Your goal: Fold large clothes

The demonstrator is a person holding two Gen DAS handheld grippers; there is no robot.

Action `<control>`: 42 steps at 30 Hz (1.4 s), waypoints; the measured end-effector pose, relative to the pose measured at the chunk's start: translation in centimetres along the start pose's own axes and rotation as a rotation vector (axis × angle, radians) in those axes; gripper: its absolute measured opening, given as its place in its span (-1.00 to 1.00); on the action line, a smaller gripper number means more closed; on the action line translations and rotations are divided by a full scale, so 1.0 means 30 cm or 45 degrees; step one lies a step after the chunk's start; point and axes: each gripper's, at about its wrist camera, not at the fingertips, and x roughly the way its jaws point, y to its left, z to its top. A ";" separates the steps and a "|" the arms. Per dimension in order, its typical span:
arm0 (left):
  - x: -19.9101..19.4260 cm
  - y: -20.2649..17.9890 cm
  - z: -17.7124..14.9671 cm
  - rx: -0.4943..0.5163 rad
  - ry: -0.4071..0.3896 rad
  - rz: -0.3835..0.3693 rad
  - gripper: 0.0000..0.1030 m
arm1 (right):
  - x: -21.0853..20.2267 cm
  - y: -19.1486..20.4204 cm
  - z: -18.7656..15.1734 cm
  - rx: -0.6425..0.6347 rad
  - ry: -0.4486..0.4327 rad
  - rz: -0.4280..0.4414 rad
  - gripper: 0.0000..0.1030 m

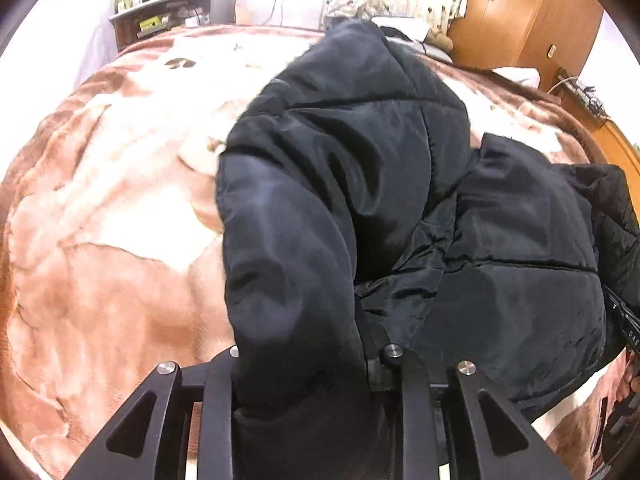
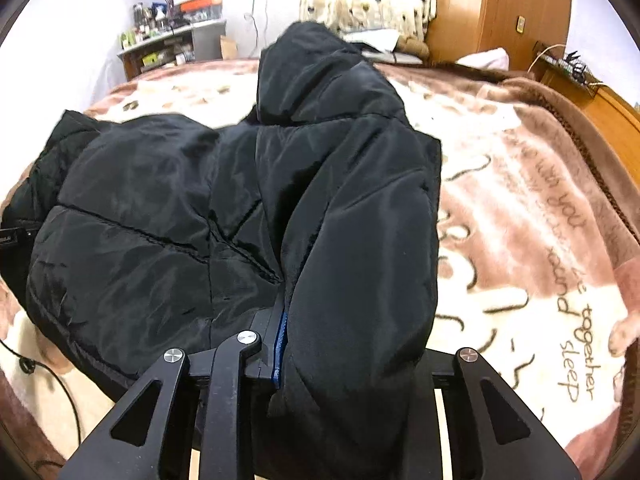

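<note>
Left tongs point(image 1: 304, 364) clamping black jacket point(image 1: 360, 160), right tongs point(image 2: 320, 360) likewise

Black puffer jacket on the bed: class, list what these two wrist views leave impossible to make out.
- Left claw fingertips: left wrist view, buried in the black puffer jacket.
- Right claw far finger: right wrist view, jacket fold covers it.
- Jacket's near hem: both views, claw frames block it.
- Shelf items: too small.
- Blanket lettering: partly covered by the jacket, blurred.
</note>
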 end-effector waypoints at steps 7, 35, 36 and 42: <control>-0.154 0.061 -0.019 0.007 -0.075 -0.011 -0.49 | -0.093 0.030 -0.013 -0.031 -0.106 0.004 -0.51; -0.081 0.411 -0.120 -0.002 0.131 0.045 0.03 | 0.059 0.175 -0.031 -0.028 -0.007 0.059 -0.39; -0.061 0.410 -0.115 0.008 0.156 0.050 0.04 | 0.073 0.165 -0.034 -0.020 0.006 0.061 -0.31; 0.052 0.443 -0.090 0.006 0.331 0.082 0.97 | 0.189 0.049 -0.025 0.180 0.186 0.234 0.22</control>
